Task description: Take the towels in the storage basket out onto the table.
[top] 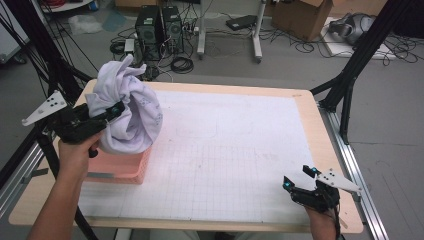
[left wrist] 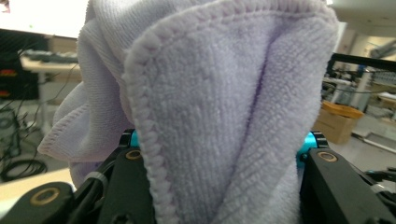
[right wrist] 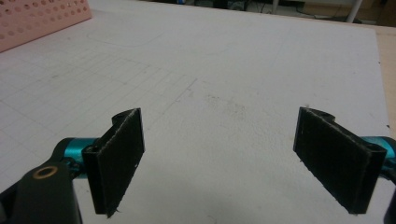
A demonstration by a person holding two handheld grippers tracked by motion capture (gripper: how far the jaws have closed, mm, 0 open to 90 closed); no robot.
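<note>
high view: a lilac towel (top: pixel 131 107) is held bunched above the pink basket (top: pixel 125 167) at the table's (top: pixel 310 115) left side, its lower folds hanging to the basket's rim. the left gripper (top: pixel 112 111) is clamped on the towel; in the left gripper view the cloth (left wrist: pixel 219 116) is seen pinched between both jaws. the right gripper (top: pixel 300 177) is rested near the table's front right corner, jaws wide apart with nothing between them.
</note>
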